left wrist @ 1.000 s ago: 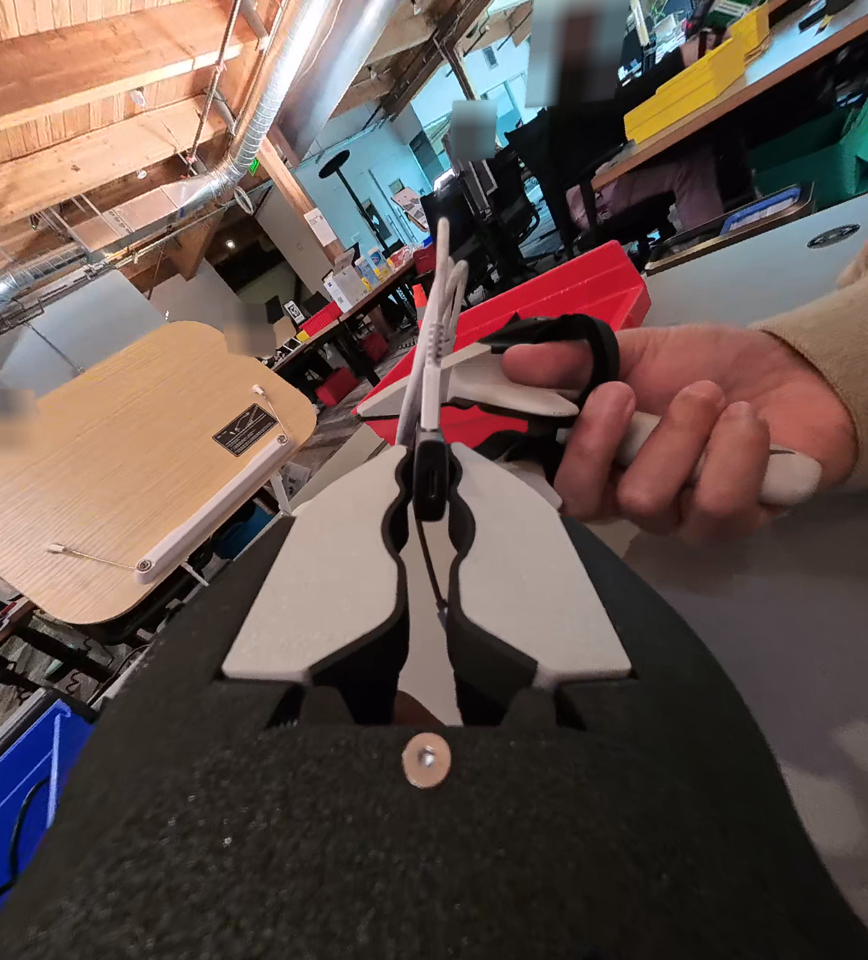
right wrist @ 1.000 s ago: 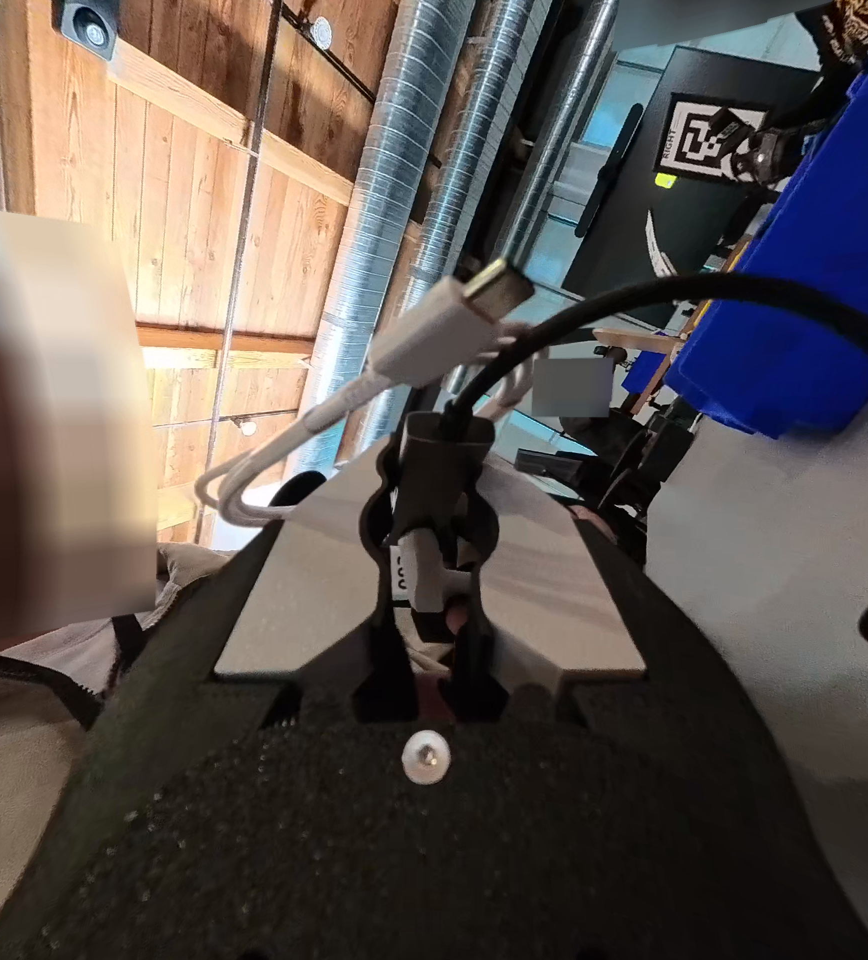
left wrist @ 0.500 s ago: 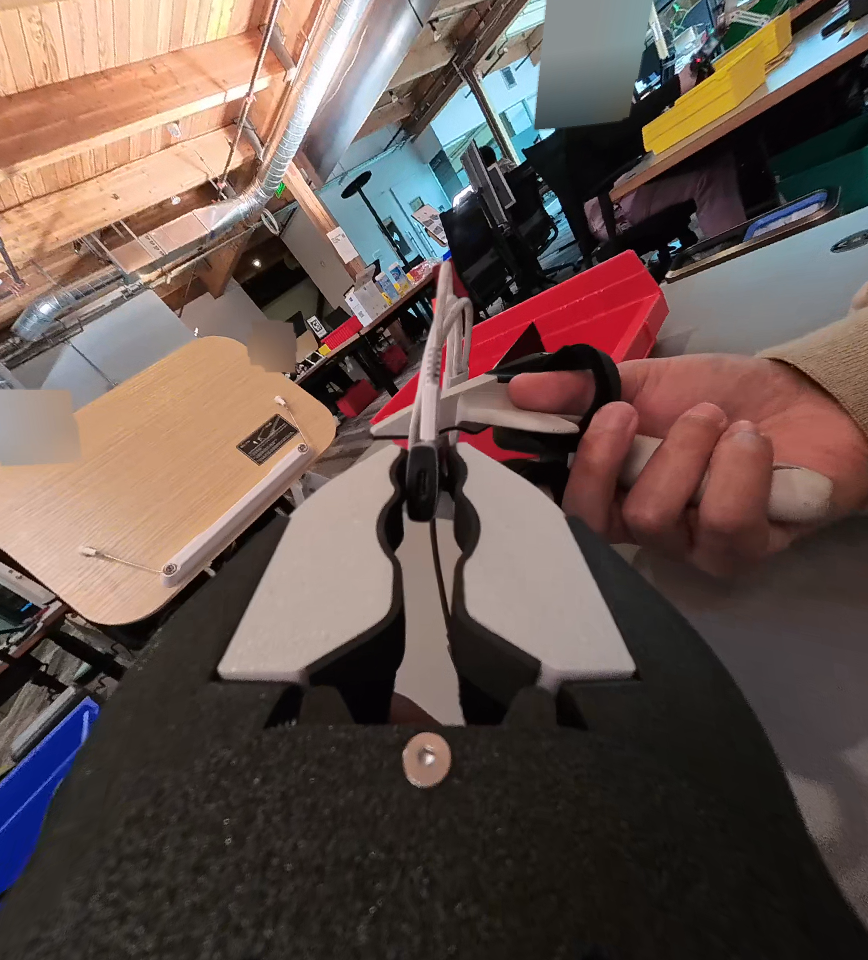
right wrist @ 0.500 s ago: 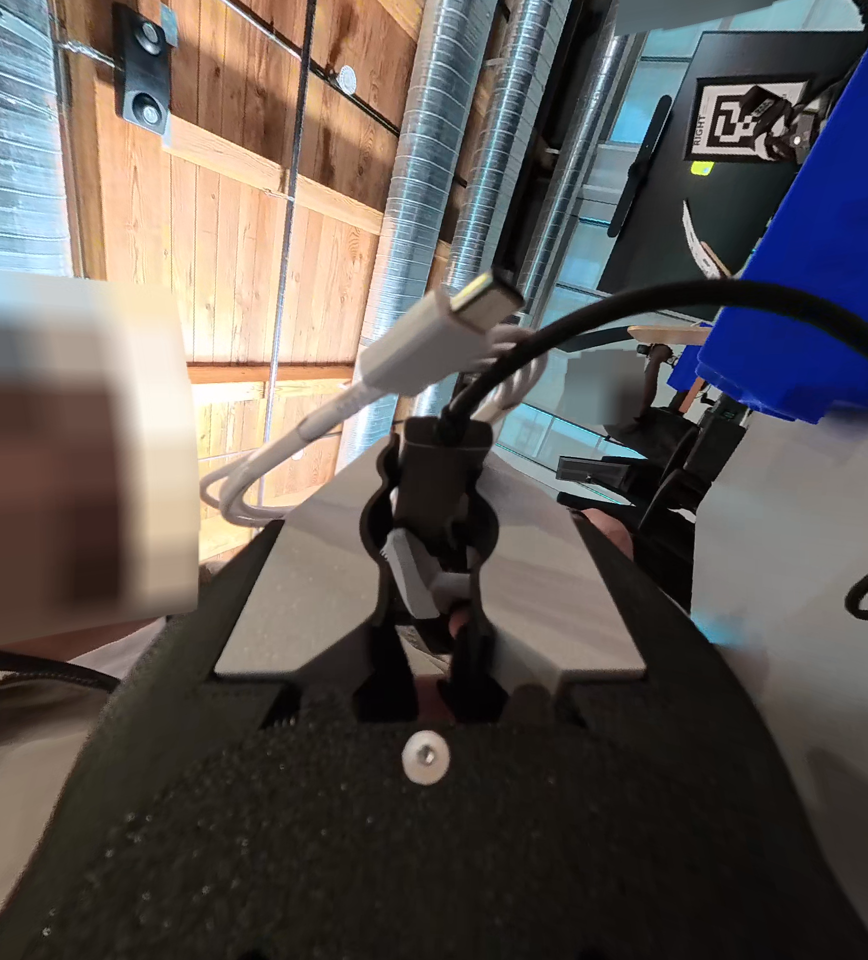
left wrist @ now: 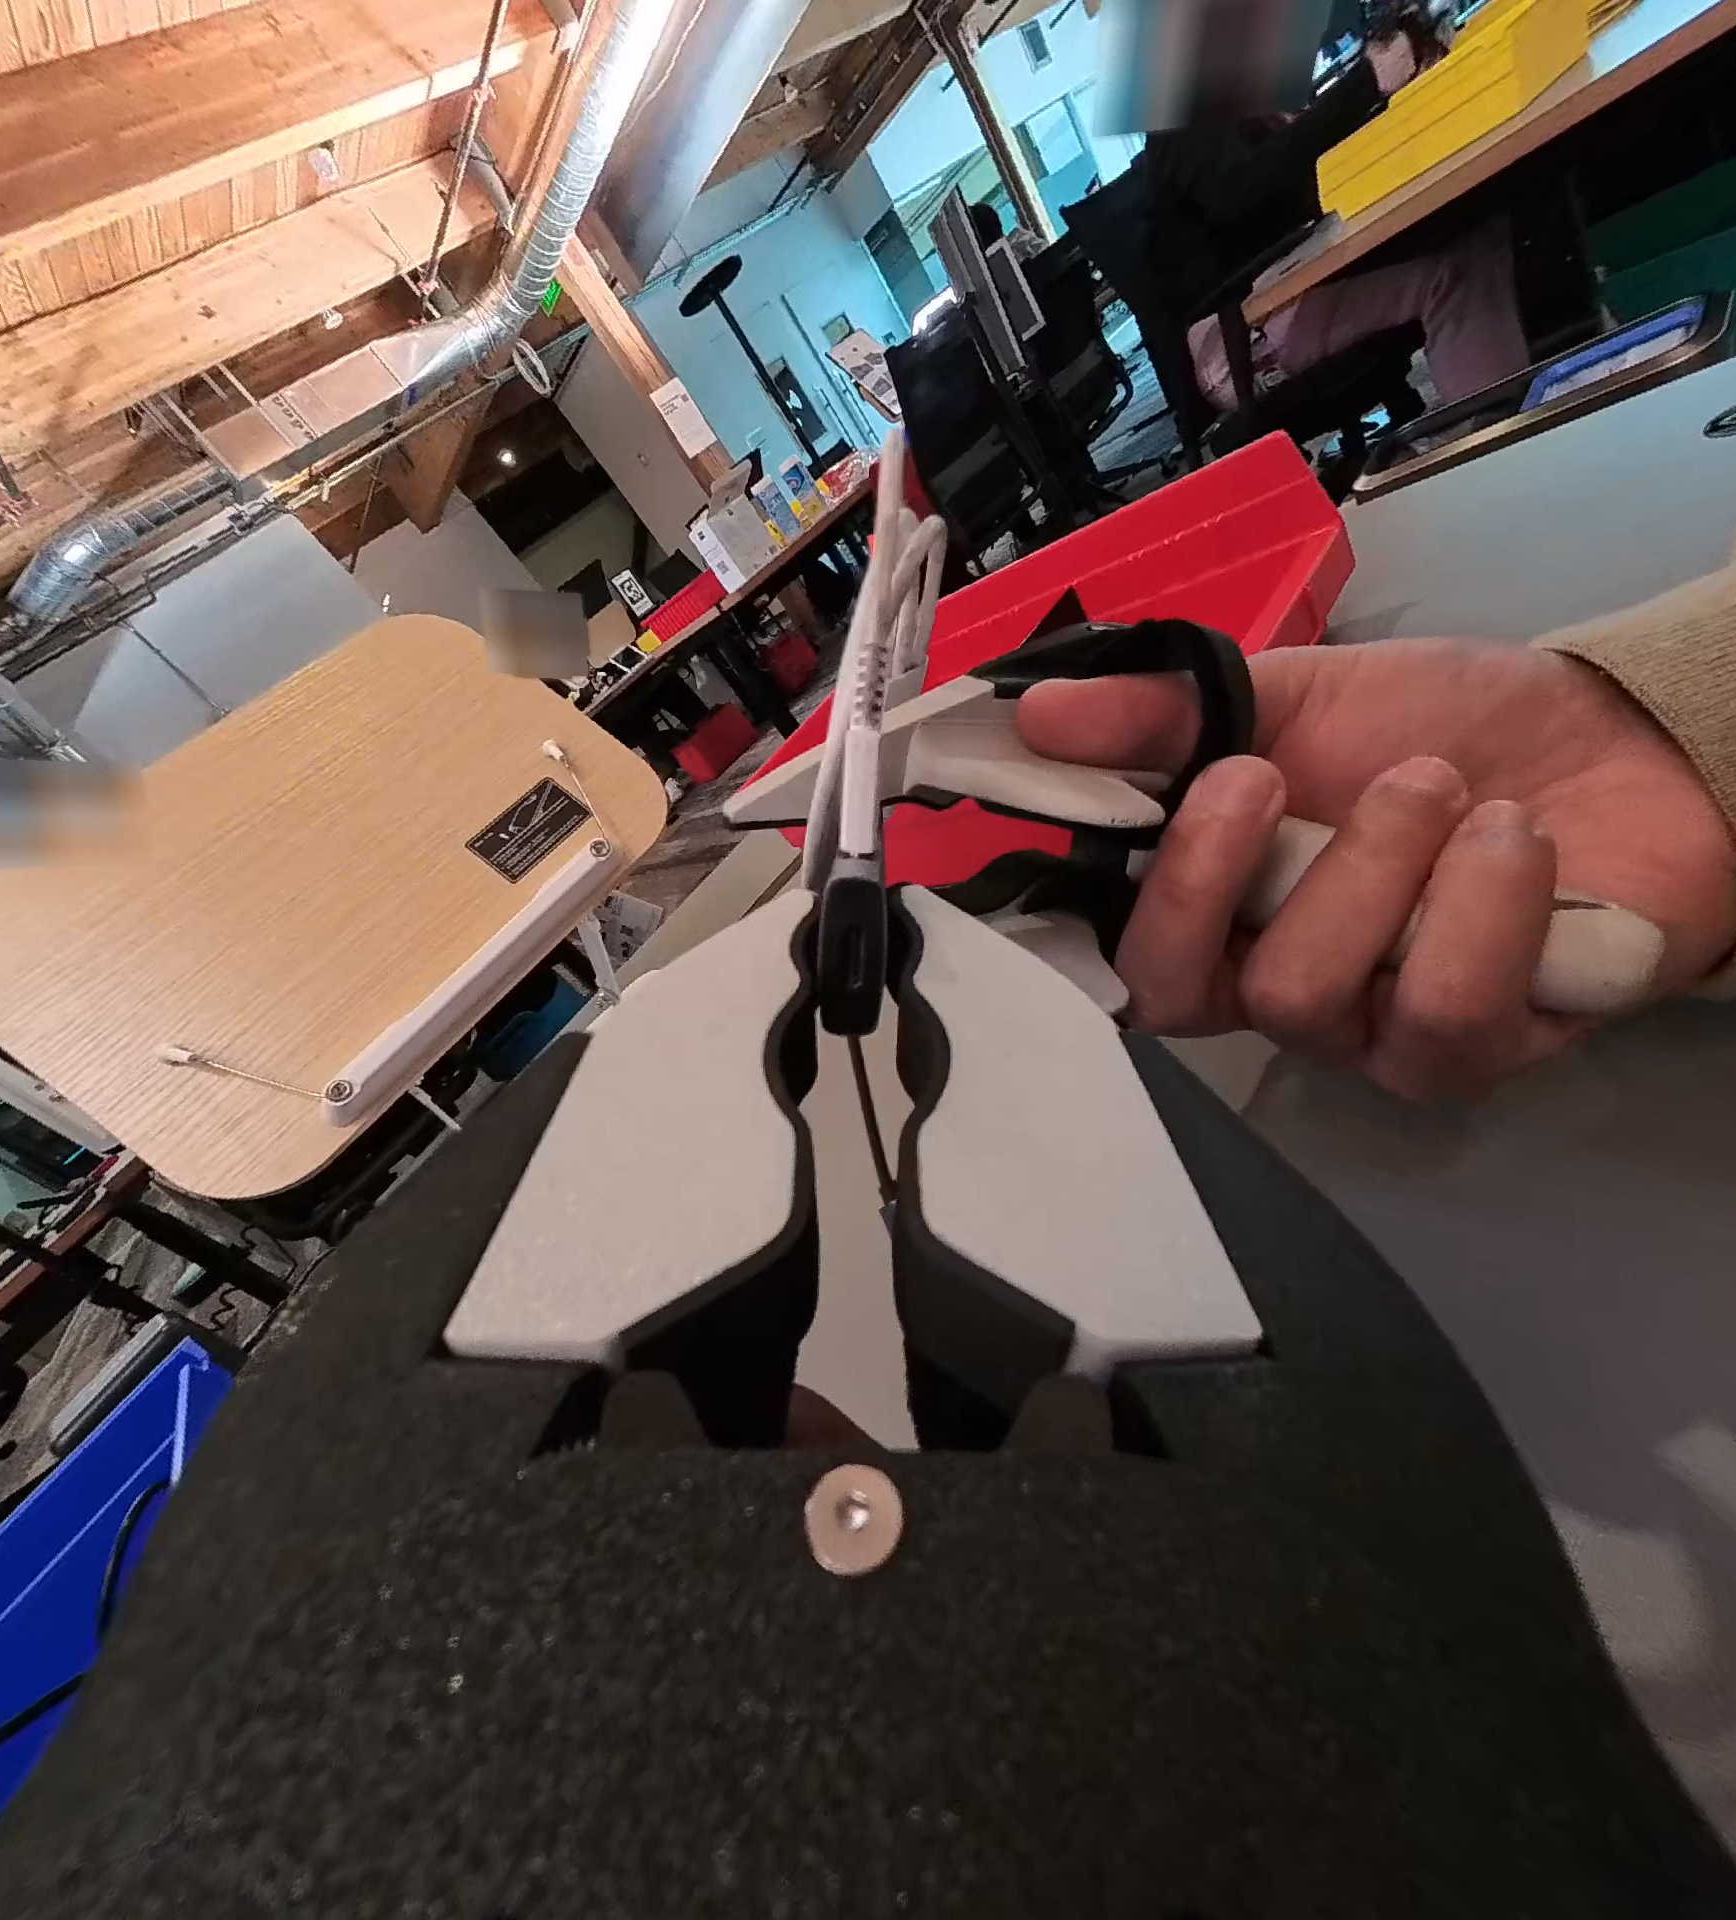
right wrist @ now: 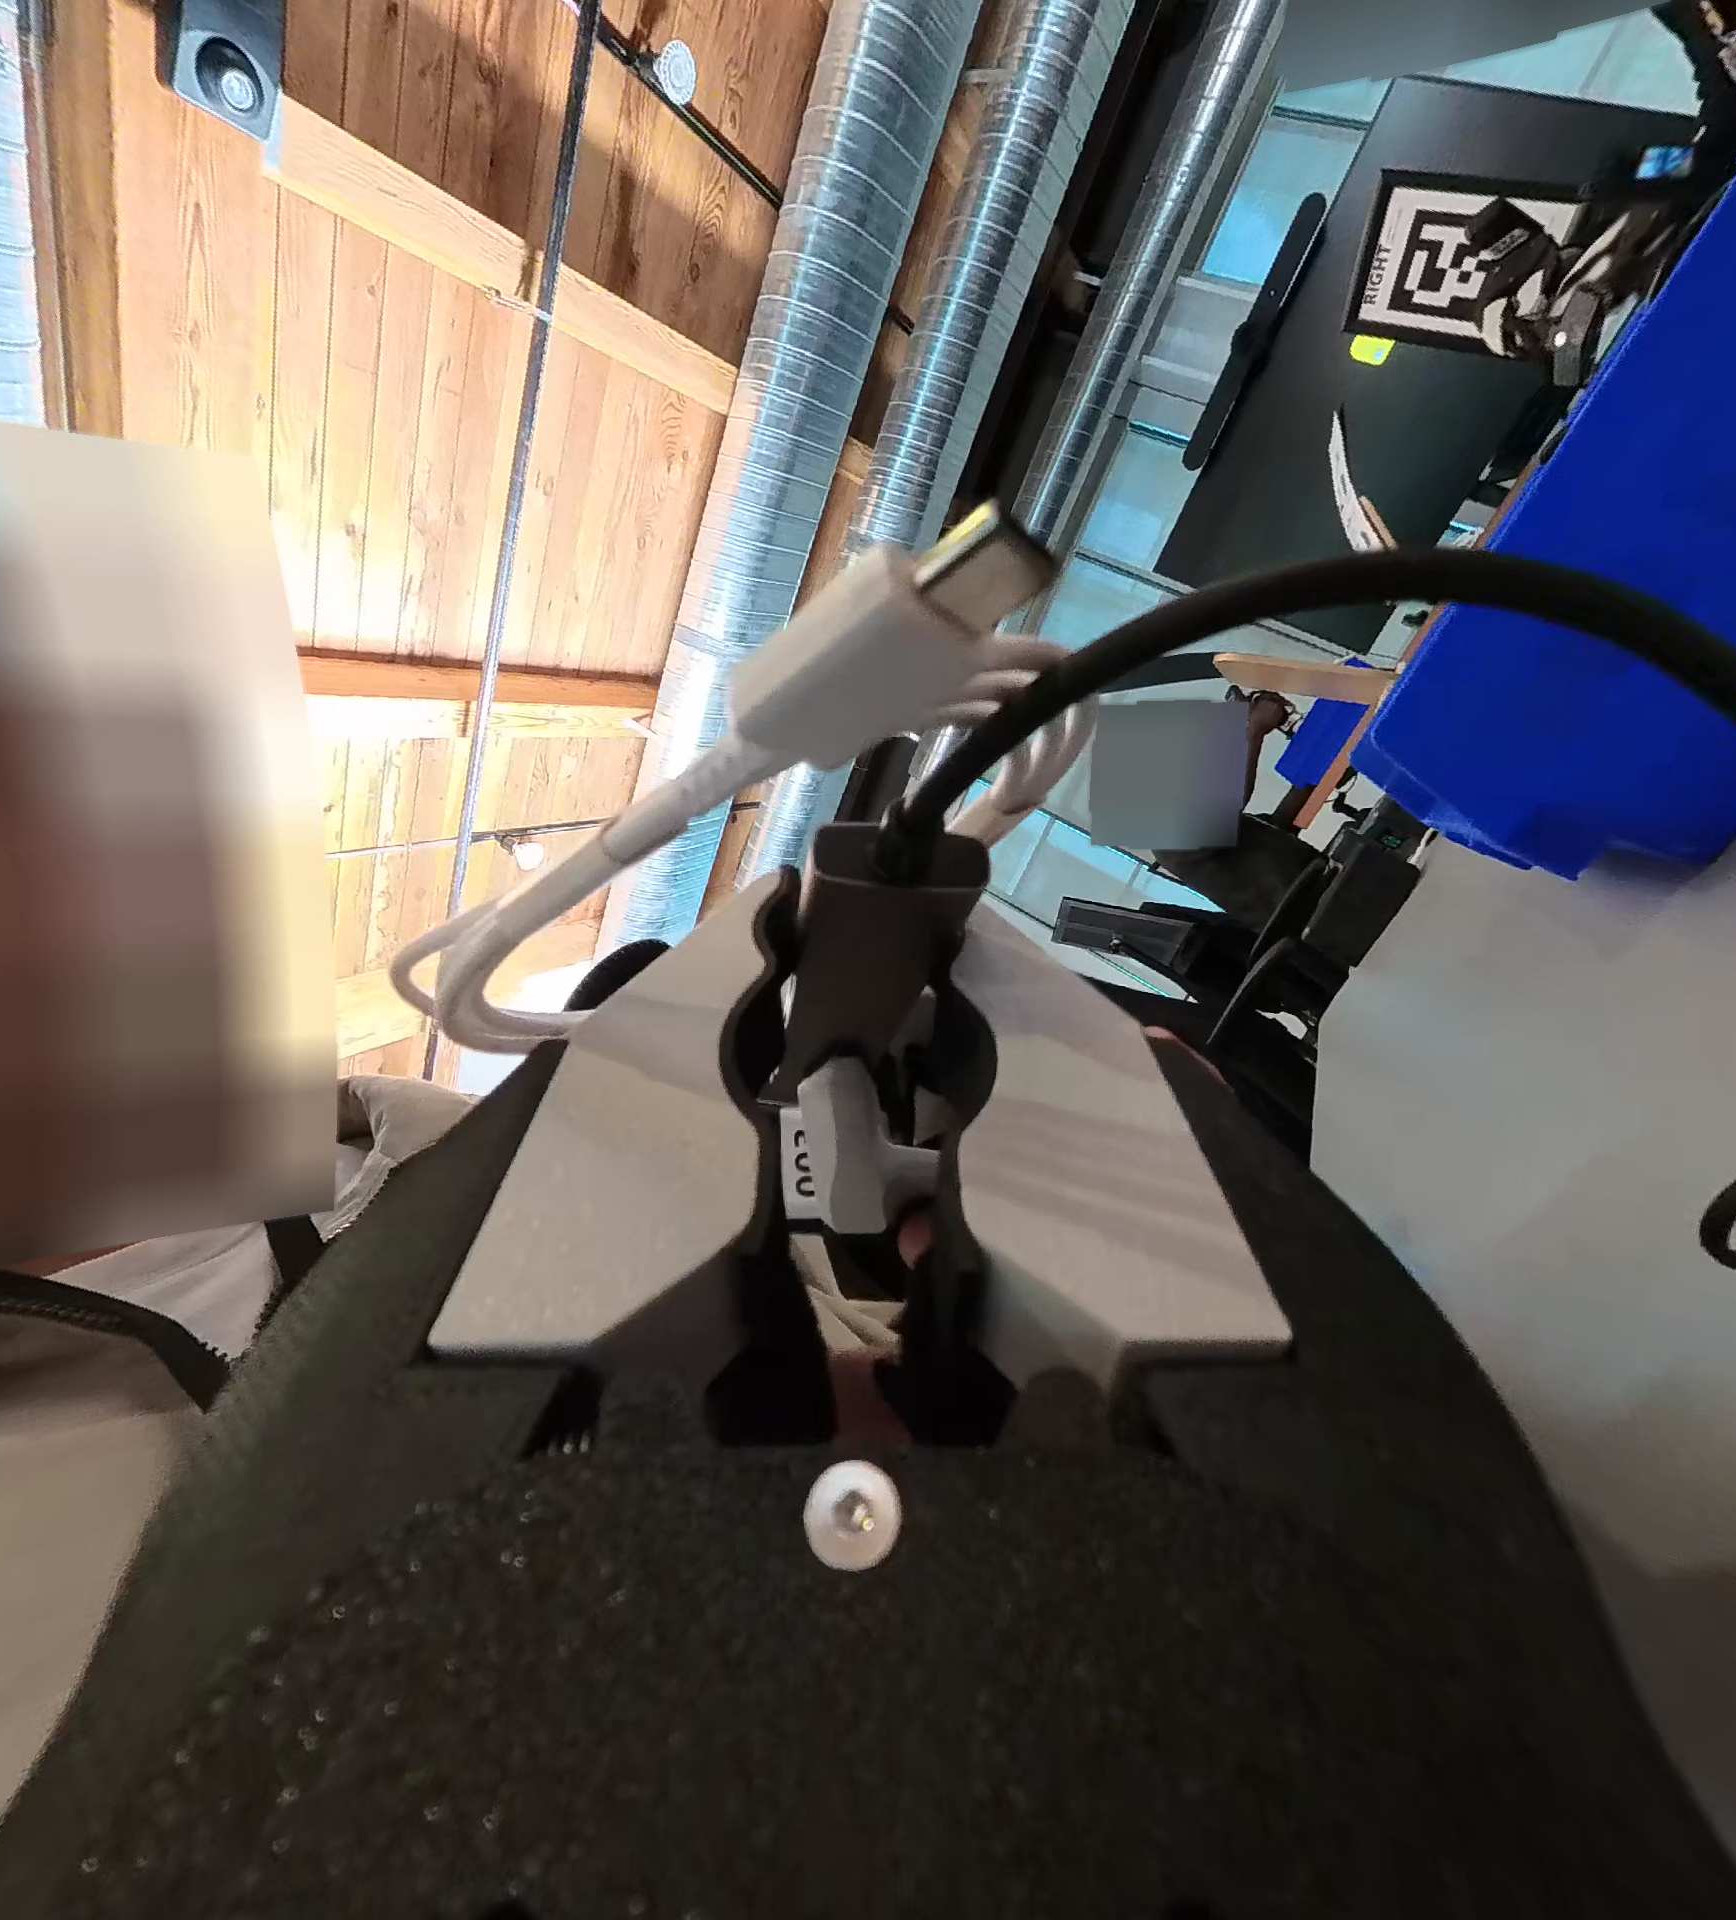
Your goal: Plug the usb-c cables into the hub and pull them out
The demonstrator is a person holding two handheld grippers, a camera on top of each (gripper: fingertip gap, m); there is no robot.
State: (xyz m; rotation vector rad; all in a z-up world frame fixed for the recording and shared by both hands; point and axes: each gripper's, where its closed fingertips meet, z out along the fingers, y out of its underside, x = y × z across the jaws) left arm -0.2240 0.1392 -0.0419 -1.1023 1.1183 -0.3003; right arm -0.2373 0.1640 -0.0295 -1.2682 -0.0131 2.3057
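Workshop with grey bench [left wrist: 1622, 1299]; dark hub [left wrist: 851, 951] pinched in closed left tongs [left wrist: 851, 971], white usb-c cable [left wrist: 859, 800] seated at hub's far end and clamped by right tongs [right wrist: 869, 1023]; risk: skewed pull strains connector.

open-plan workshop office: exposed ducts [left wrist: 531, 239], desks [left wrist: 1466, 177], parts bins [left wrist: 1155, 582]
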